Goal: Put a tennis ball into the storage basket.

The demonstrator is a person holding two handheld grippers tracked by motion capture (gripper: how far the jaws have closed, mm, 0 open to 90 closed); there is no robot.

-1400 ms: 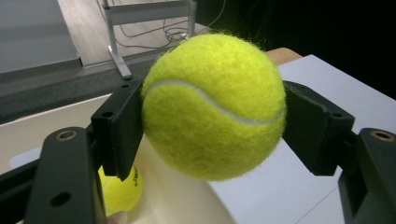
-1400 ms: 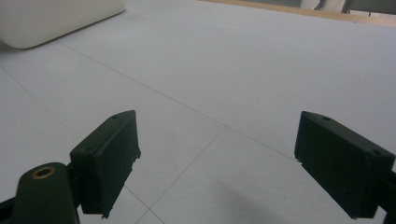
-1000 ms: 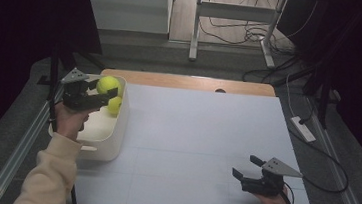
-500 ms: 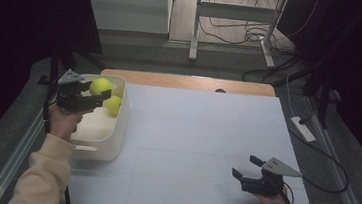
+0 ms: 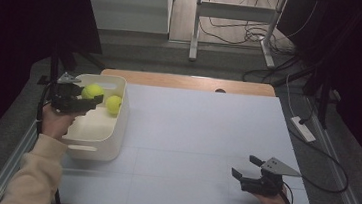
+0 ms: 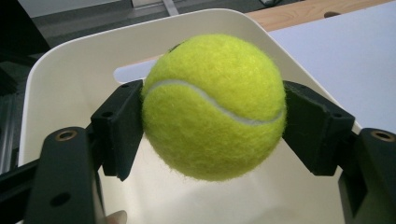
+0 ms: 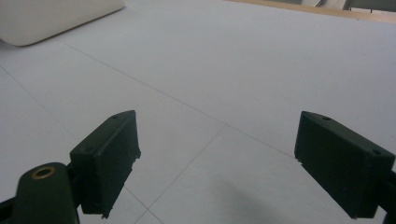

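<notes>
My left gripper (image 5: 90, 99) (image 6: 212, 123) is shut on a yellow-green tennis ball (image 5: 92, 92) (image 6: 214, 105), held above the inside of a white bin (image 5: 96, 133) (image 6: 74, 65) at the table's left. A second tennis ball (image 5: 113, 104) lies in the bin just right of the held one. Far off at the front right, my right gripper (image 5: 244, 167) (image 7: 219, 163) rests low over the white table top (image 5: 201, 134) (image 7: 243, 60), open, with nothing between its fingers.
The bin's corner (image 7: 51, 18) shows at the upper left of the right gripper view. A strip of bare wood (image 5: 191, 82) runs along the table's far edge. Behind it, the floor carries a metal stand (image 5: 196, 28) and cables (image 5: 235, 34).
My left hand has carried the ball leftward and a little lower, from over the bin's right side to above its middle. The right gripper has stayed still.
</notes>
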